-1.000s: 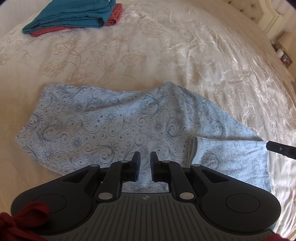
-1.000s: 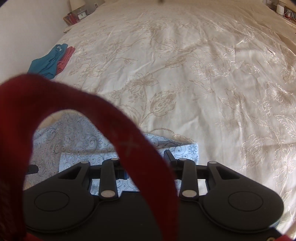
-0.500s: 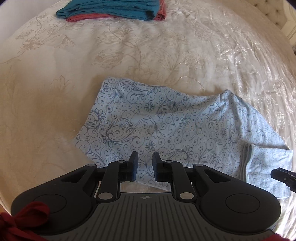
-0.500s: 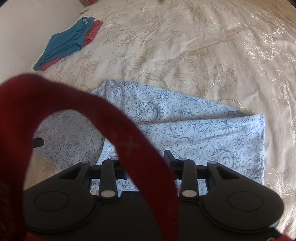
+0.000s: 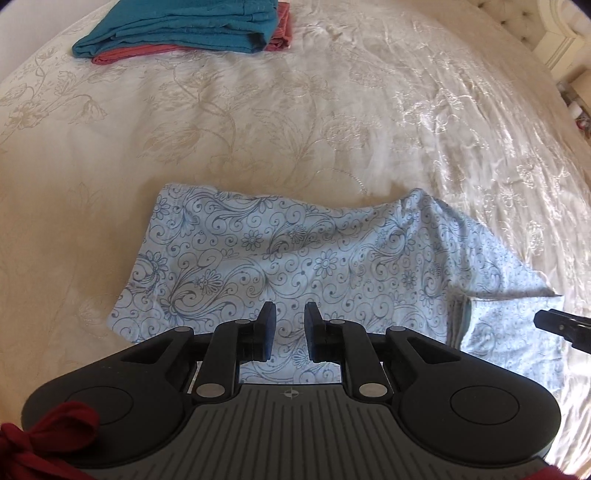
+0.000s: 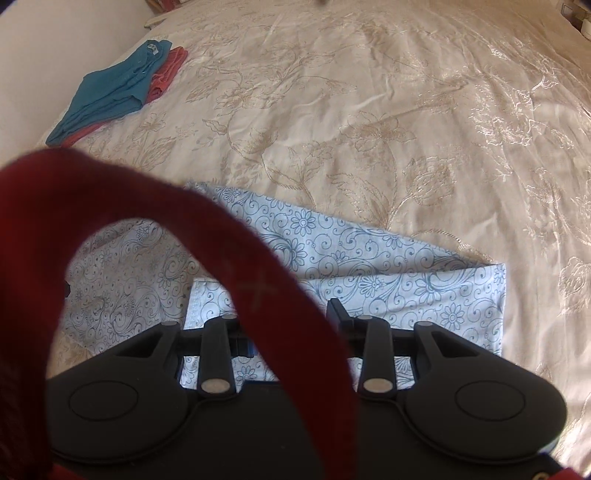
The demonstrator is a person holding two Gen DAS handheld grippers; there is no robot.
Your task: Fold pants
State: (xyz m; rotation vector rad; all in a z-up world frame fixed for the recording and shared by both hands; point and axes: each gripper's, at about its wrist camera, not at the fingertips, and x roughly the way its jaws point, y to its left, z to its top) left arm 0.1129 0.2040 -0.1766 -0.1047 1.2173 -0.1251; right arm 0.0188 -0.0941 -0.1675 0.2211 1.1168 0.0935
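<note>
The light blue pants with a dark swirl-and-flower print lie folded flat on the cream bedspread. My left gripper hovers over their near edge, open by a narrow gap with nothing pinched between the pads. The tip of my right gripper shows at the pants' right end. In the right wrist view the pants lie under my right gripper, whose jaws stand wide apart. A red strap hides its left finger and most of the gap.
A folded teal garment lies on a red one at the far left of the bed, also seen as the teal garment near the wall. A padded headboard stands at the far right. The embroidered bedspread spreads wide beyond the pants.
Both cameras have slid sideways along the pants, which now sit further right in the left view. The left jaws have widened slightly. The right view now shows more of the pants.
</note>
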